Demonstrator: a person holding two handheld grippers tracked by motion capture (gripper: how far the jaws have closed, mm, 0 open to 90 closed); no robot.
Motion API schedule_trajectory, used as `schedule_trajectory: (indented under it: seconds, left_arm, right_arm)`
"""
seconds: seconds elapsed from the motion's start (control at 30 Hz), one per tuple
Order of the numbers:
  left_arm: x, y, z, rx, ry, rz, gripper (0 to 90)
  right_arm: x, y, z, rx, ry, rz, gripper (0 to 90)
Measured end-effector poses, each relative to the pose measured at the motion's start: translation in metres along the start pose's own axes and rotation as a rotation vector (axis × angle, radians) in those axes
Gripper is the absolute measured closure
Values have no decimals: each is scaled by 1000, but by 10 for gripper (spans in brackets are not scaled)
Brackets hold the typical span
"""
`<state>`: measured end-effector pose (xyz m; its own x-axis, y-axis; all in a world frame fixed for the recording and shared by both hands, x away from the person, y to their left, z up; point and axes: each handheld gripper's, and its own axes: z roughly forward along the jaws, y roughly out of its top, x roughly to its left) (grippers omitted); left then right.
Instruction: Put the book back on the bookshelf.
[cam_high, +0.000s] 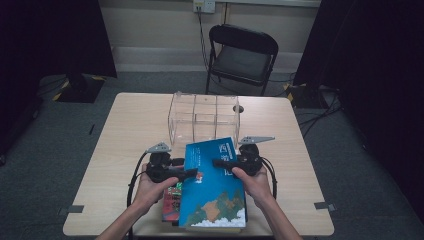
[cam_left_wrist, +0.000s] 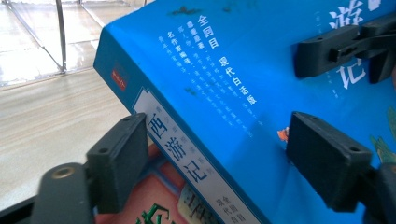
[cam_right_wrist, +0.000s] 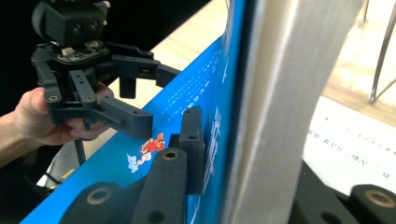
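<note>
**Colleague:** Both tongs were on the book, then?

**Me:** Yes. From the high view my left gripper (cam_high: 192, 173) sat at the left edge of the blue book (cam_high: 212, 195), and my right gripper (cam_high: 216, 162) came in from the right, over its cover. The book lay on the near side of the table (cam_high: 130, 120), its far end raised off the stack beneath.

**Colleague:** And were they gripping?

**Me:** My right one was clamped on the book: in the right gripper view one jaw pressed flat on the blue cover (cam_right_wrist: 140, 163) and the page edges (cam_right_wrist: 280, 93) ran up between the jaws. My left one straddled the spine (cam_left_wrist: 187, 158) with its jaws apart, one under the spine side, one over the cover (I saw a gap at the lower jaw, so I called it loose rather than pinching).

**Colleague:** What was underneath?

**Me:** A red book (cam_high: 172, 197), showing at the near left of the blue one and just under its spine in the left gripper view (cam_left_wrist: 163, 200).

**Colleague:** Anything beyond?

**Me:** A clear divided box (cam_high: 204, 117) stood just far of the book, in the middle of the table, and a black folding chair (cam_high: 242, 57) stood well beyond the far edge.
</note>
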<state>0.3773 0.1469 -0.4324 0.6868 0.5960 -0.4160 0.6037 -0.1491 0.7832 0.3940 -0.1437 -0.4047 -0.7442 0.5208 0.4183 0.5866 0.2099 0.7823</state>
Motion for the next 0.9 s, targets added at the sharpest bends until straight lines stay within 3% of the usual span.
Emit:
schedule_trajectory:
  seconds: [0.43,0.53,0.67,0.9]
  left_arm:
    - [0,4,-5,-13,-18,-9,142]
    - [0,4,-4,-16,-66,-34,157]
    - [-5,7,-4,-18,-63,-19,146]
    - [-9,10,-3,-23,-132,-23,170]
  right_arm:
    - [11,3,-6,-69,-3,-26,771]
    - [14,5,-8,-87,6,-30,775]
    - [19,8,-11,-95,7,-42,777]
    - [26,15,-17,-127,9,-65,784]
